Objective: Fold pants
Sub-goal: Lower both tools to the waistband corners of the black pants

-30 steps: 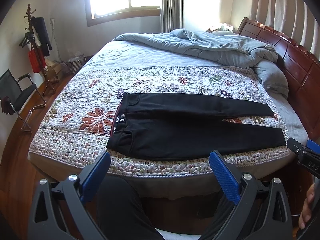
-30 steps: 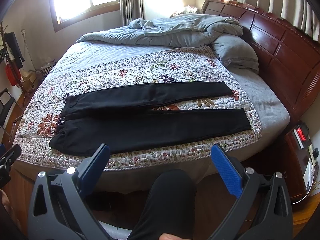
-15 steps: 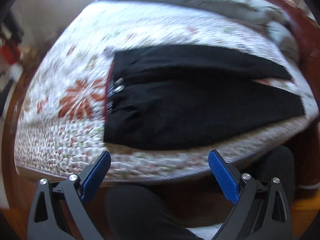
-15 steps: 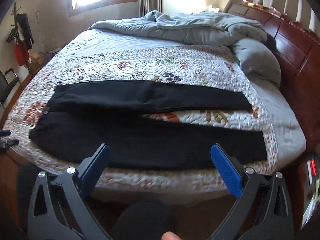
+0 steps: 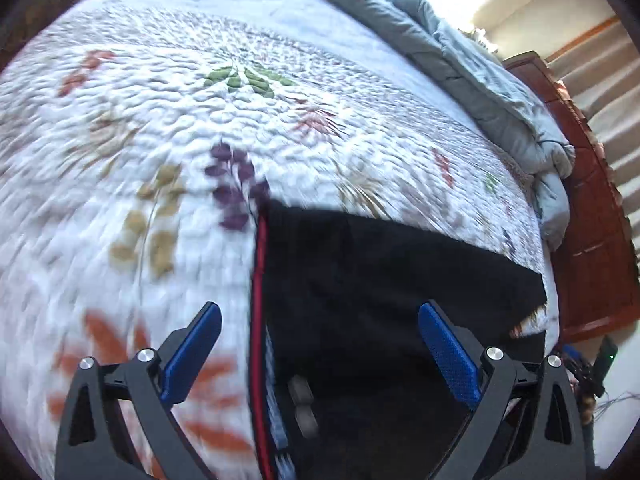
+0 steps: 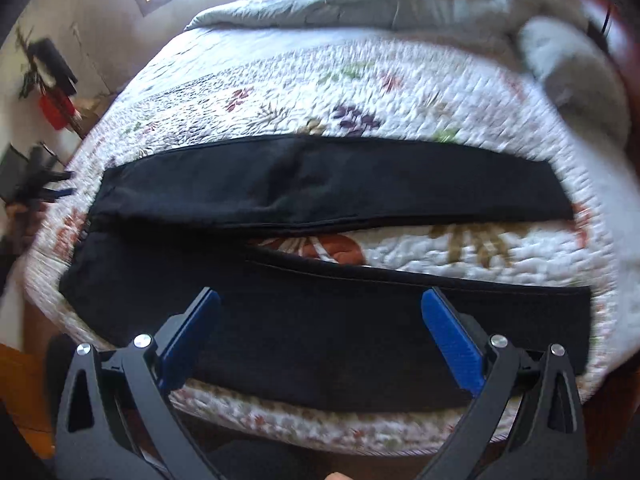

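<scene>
The black pants point(image 6: 320, 280) lie flat on the floral quilt point(image 6: 400, 88), legs parted in a narrow V with quilt showing between them. The near leg runs close along the quilt's front edge; beyond the far leg the quilt is open up to the bunched grey duvet point(image 6: 420, 4). My left gripper point(image 5: 318, 356) is low over the waistband point(image 5: 258, 320) — its red-trimmed edge passes between the blue fingers point(image 5: 448, 356), which are spread wide and hold nothing. Left of the waistband is bare quilt. My right gripper point(image 6: 320, 340) hangs over the near leg, jaws equally wide — empty, tilted down toward the cloth.
</scene>
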`<state>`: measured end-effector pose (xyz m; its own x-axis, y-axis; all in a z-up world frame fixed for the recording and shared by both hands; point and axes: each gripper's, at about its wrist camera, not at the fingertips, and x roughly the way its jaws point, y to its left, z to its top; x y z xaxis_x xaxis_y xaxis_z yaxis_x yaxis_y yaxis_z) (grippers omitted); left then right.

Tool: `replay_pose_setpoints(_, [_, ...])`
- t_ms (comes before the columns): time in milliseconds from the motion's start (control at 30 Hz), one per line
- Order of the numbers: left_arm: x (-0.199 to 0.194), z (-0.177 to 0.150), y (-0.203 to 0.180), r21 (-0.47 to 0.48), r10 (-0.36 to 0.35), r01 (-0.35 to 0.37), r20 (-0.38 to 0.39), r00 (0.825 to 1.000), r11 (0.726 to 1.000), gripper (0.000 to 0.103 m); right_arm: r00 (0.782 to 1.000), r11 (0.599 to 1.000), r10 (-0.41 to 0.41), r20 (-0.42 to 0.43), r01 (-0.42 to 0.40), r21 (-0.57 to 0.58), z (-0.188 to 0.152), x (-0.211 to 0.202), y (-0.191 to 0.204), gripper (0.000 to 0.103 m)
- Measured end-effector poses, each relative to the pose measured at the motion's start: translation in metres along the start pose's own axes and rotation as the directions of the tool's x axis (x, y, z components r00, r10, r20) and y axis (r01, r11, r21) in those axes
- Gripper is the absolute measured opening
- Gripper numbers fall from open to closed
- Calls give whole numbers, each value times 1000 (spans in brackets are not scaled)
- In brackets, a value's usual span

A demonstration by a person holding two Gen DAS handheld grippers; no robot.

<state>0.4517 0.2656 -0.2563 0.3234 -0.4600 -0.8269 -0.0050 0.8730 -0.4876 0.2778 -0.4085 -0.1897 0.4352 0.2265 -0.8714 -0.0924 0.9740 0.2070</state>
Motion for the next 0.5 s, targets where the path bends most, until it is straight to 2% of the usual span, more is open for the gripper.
replay_pose_setpoints(67, [23,18,12,-20,-53,52,-37,998,998,99,999,999,34,-22,-34,23,10,10,-10,100])
replay_pose_setpoints(167, [60,32,21,-51,-157,152,-123,980,987,99,994,992,102,-37,-99,76,24,21,-33,100])
replay_pose_setpoints(300, [81,38,13,18,-111,116,-183,977,993,99,984,978,173,-36,-168,127,42,24,-72,100])
replay_pose_setpoints(433, [83,44,13,13,-132,137,-189,973,990,99,976,962,216,-32,-207,178,71,23,-134,100])
replay_pose_setpoints(500, [87,44,8,48,-125,138,-201,972,989,93,975,955,222,-33,-210,211,88,20,-173,100])
